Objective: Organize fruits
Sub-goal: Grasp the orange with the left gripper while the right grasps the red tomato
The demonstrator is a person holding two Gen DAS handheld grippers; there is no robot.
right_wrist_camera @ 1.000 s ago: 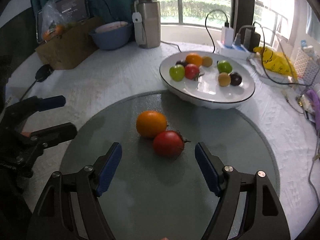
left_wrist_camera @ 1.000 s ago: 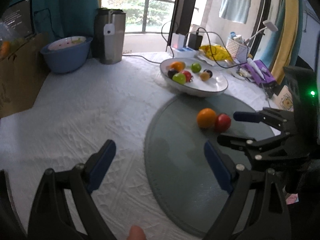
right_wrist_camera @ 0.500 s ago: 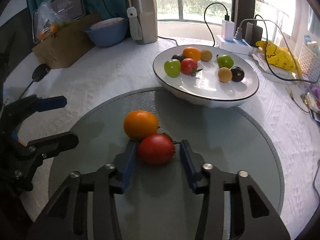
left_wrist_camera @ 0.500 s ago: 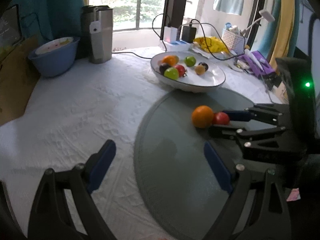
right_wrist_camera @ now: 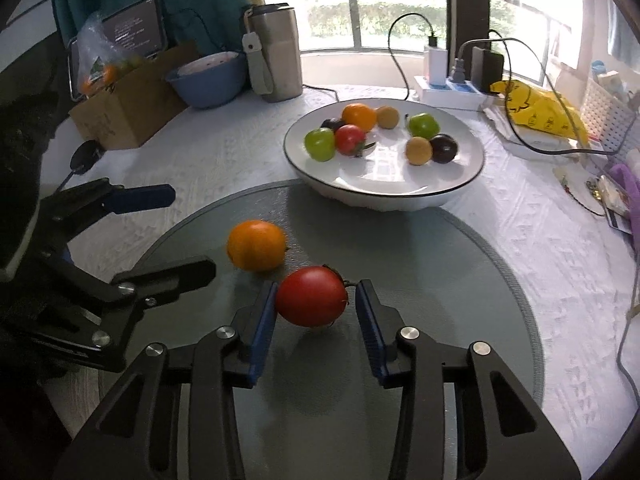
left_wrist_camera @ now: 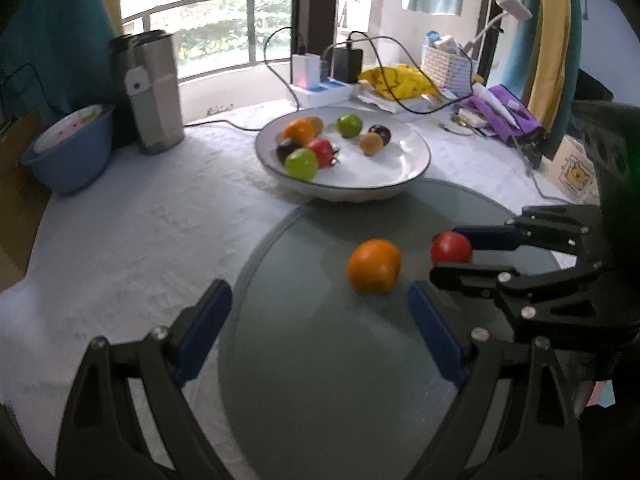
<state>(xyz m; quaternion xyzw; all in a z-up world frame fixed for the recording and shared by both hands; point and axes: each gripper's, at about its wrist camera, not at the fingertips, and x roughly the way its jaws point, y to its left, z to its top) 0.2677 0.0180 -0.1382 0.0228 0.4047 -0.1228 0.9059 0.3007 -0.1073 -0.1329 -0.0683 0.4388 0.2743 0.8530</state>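
A red tomato (right_wrist_camera: 311, 296) sits between the blue pads of my right gripper (right_wrist_camera: 316, 292), whose jaws are closing and pressing on it just above the round glass disc (right_wrist_camera: 440, 280). An orange (right_wrist_camera: 256, 245) rests on the disc just beyond and to the left, apart from the tomato. In the left wrist view my left gripper (left_wrist_camera: 318, 292) stands open with nothing in it, and the orange (left_wrist_camera: 374, 266) lies a little ahead of it. My right gripper (left_wrist_camera: 450, 254) reaches in from the right, holding the tomato (left_wrist_camera: 451, 248). A white plate (right_wrist_camera: 400, 194) behind the disc holds several fruits.
At the back left stand a steel jug (right_wrist_camera: 276, 52), a blue bowl (right_wrist_camera: 208, 80) and a cardboard box (right_wrist_camera: 128, 108). A power strip (right_wrist_camera: 452, 88) with cables, a yellow bag (right_wrist_camera: 536, 108) and a white basket (left_wrist_camera: 446, 66) crowd the back right. A white cloth (left_wrist_camera: 120, 232) covers the table.
My right gripper's jaws have shut on the red tomato, which now sits apart from the orange. My left gripper has moved in toward the orange, still open.
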